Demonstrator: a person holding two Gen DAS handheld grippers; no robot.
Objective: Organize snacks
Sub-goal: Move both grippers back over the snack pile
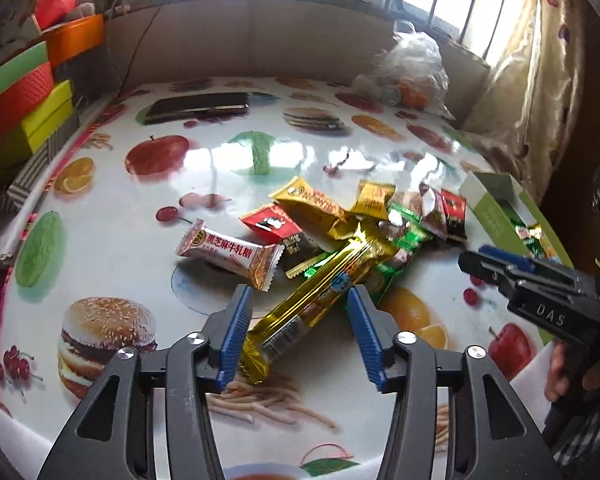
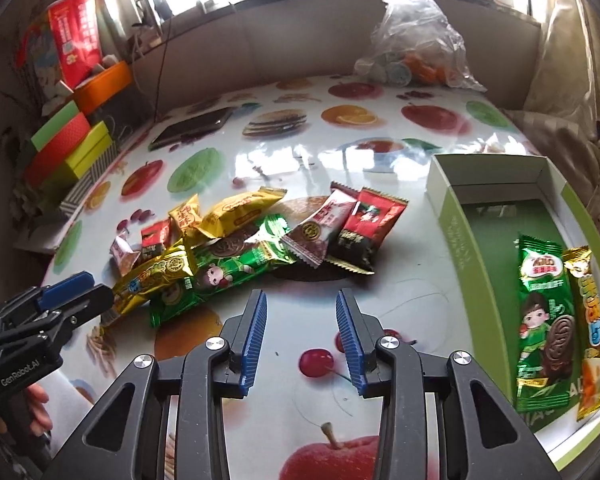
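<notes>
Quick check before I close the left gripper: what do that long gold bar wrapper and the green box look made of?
Long gold bar wrapper: looks like metallised foil film, mirror-shiny with crinkles and a crimped end, so probably slippery. Green box: seems matte printed cardboard, with flat folded walls and white inner faces.

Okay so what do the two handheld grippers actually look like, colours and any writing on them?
Both are black plastic with ribbed blue finger pads and silver pivot screws. The left gripper reads GenRobot.AI on its body, seen from the right wrist. The right gripper shows DAS lettering, seen from the left wrist.
</notes>
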